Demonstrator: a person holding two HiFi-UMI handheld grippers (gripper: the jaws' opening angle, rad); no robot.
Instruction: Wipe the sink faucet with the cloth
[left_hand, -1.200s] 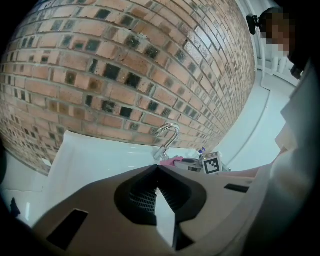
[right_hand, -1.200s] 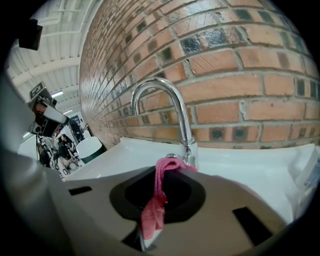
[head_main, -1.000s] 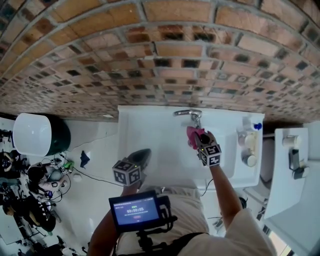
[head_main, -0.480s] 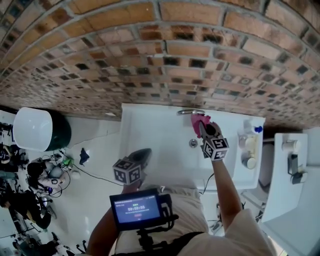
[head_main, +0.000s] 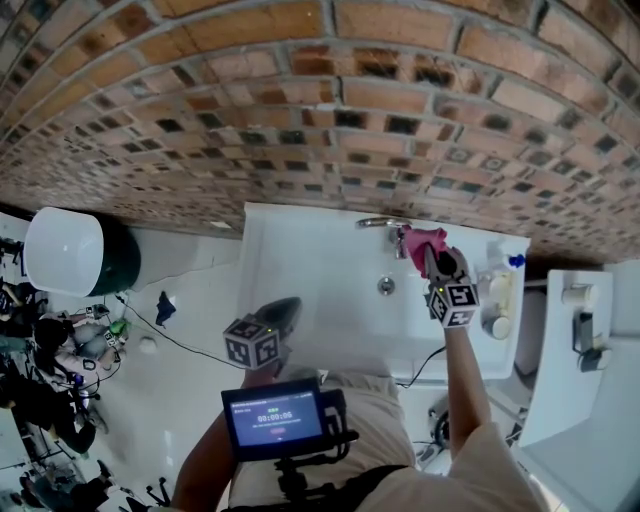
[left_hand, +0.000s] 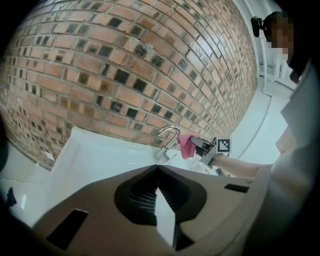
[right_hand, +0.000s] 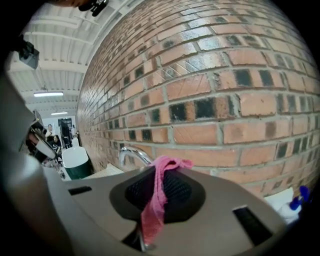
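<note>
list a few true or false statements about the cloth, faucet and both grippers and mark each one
1. The right gripper is shut on the pink cloth. True.
2. The cloth lies flat in the sink. False: it is held up beside the faucet.
3. The left gripper holds a sponge. False: its jaws are together on nothing, near the sink's front edge.
4. The wall behind the sink is brick. True.
5. The faucet is black. False: it is shiny metal.
</note>
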